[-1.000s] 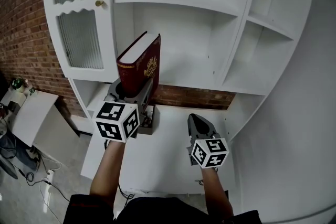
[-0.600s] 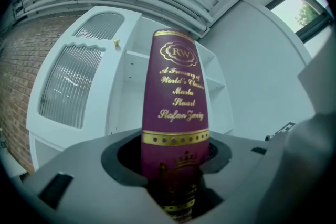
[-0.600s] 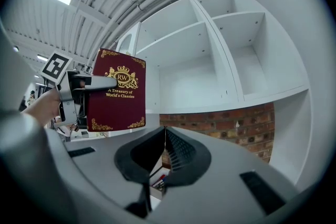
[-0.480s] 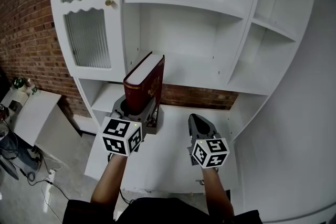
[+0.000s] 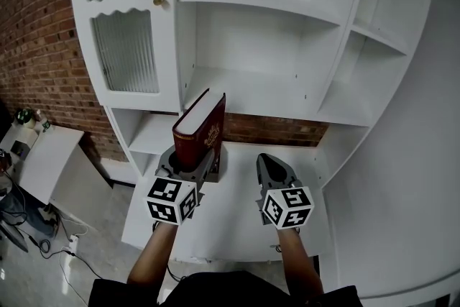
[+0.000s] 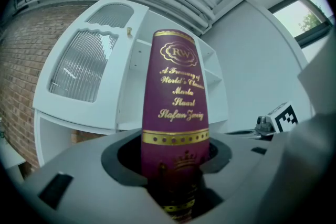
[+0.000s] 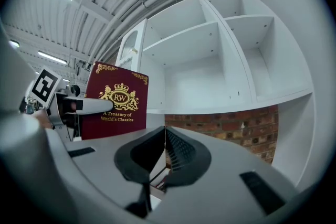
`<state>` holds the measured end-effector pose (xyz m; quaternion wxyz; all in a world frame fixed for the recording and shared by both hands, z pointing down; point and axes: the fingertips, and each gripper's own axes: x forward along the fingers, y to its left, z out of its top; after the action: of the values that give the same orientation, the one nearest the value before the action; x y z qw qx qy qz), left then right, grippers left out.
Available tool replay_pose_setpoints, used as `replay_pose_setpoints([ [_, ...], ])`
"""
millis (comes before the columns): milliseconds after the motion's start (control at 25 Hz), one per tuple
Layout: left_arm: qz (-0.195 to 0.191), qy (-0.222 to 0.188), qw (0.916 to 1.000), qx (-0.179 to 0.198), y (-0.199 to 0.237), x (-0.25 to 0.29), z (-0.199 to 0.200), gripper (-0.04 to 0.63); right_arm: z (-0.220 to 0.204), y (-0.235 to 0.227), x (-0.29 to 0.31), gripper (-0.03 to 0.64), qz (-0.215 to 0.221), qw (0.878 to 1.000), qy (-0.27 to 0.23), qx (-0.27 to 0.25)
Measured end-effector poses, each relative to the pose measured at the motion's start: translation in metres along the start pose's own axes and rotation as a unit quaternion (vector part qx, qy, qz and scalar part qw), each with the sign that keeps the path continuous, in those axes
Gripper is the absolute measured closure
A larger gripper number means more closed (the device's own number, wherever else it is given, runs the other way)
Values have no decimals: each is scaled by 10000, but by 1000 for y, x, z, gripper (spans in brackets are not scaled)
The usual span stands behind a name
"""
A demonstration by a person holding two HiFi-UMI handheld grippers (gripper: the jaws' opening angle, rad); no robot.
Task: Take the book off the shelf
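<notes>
A dark red hardback book (image 5: 200,130) with gold lettering stands upright, clamped at its lower end by my left gripper (image 5: 192,162). It hangs in the air in front of the white shelf unit (image 5: 273,93), clear of the shelf boards. The left gripper view shows its spine (image 6: 175,113) rising from between the jaws. In the right gripper view the book's front cover (image 7: 116,107) appears at the left. My right gripper (image 5: 272,170) is beside it on the right, jaws pressed together with nothing in them (image 7: 160,152).
The shelf unit has bare compartments and a ribbed glass door (image 5: 123,47) with a brass knob at the left. A brick wall (image 5: 36,39) shows behind and through an open section. A white counter (image 5: 230,219) lies below my arms. A low white table (image 5: 39,158) stands at left.
My left gripper has drawn the book down and slightly right, further out from the shelf. The right gripper has stayed where it was.
</notes>
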<state>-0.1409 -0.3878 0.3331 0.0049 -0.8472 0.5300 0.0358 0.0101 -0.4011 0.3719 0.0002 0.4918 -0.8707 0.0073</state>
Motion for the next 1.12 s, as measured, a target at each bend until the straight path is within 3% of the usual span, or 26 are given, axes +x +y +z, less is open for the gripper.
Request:
replay_pose_setpoints([
  [440, -153, 27, 9999, -25, 10, -13, -22, 356, 0, 26, 1, 597, -80, 9996, -10, -263],
  [1120, -403, 148, 9990, -157, -24, -25, -37, 356, 7, 27, -38, 597, -295, 9990, -133, -299],
])
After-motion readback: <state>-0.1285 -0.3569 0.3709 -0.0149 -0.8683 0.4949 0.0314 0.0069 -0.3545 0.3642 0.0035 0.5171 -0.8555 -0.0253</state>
